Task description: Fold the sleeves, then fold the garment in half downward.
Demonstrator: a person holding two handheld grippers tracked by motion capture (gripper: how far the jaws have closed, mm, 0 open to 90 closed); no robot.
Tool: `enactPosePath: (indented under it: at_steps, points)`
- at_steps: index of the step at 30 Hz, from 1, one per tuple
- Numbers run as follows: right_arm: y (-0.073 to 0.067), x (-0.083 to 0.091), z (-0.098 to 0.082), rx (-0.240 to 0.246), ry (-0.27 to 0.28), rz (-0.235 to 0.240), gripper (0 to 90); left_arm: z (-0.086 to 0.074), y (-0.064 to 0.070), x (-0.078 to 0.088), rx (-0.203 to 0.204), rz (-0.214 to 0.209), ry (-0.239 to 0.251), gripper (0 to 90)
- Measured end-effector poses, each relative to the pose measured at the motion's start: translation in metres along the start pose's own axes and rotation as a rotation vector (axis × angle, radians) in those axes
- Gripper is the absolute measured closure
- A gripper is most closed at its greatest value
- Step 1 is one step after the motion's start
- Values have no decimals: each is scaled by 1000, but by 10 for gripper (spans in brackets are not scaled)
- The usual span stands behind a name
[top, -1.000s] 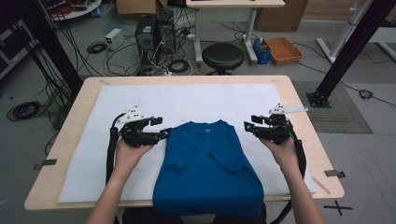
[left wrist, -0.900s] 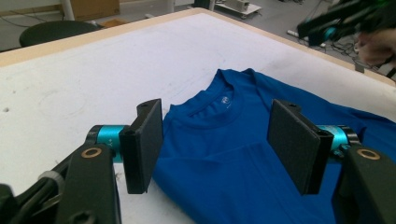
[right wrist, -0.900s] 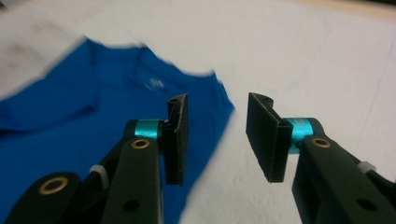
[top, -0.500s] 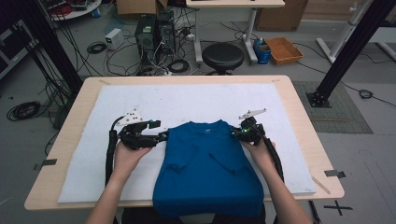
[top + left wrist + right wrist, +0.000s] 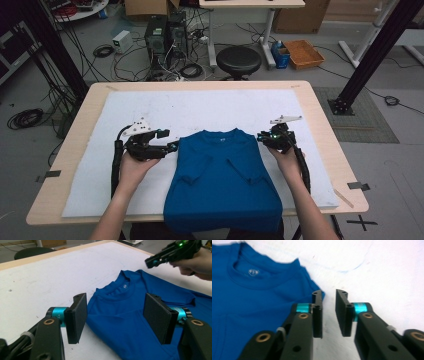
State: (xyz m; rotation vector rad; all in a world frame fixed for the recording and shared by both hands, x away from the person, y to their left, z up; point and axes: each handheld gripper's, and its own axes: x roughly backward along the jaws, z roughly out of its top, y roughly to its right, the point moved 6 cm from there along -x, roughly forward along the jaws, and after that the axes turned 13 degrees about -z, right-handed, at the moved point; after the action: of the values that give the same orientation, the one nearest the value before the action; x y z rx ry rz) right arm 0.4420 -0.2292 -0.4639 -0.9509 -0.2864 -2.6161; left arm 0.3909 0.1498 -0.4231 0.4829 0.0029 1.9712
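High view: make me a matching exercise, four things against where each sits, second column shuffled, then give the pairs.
Things:
1. blue T-shirt
2. left gripper
3. right gripper
4. black stool

Places:
A. on the floor beyond the table
B. at the shirt's right shoulder, jaws a little apart
C. flat on the white mat, collar away from the person
D. at the shirt's left shoulder, jaws wide

Pairs: 1-C, 2-D, 3-B, 4-A

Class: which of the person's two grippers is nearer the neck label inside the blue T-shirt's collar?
Roughly equal. The left gripper straddles one shoulder corner of the blue T-shirt; the right gripper sits at the other, the neck label between them.
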Motion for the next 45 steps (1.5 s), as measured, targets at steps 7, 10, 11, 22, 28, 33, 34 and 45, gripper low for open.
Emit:
enactPosePath:
  at_steps: [7, 10, 11, 22, 28, 33, 34, 45]
  points:
    - [22, 37, 8, -47, 116, 29, 518, 0, -4, 5, -3, 8, 7, 363]
    - [28, 50, 8, -39, 150, 22, 440, -1, -5, 6, -1, 11, 4, 362]
    - [30, 53, 8, -43, 154, 33, 420, -1, -5, 6, -1, 11, 4, 362]
    - [38, 57, 8, -78, 137, 67, 321, -3, -2, 6, 0, 8, -5, 362]
    - [41, 56, 12, -84, 140, 62, 315, -8, -1, 7, 8, 13, -24, 362]
    - [39, 56, 14, -76, 147, 72, 356, -6, -1, 7, 14, 25, -15, 362]
    - [38, 56, 15, -76, 147, 77, 369, -5, -2, 6, 15, 30, -12, 362]
    - [20, 33, 25, -85, 139, 125, 578, 4, -30, -23, 153, 54, -58, 434]
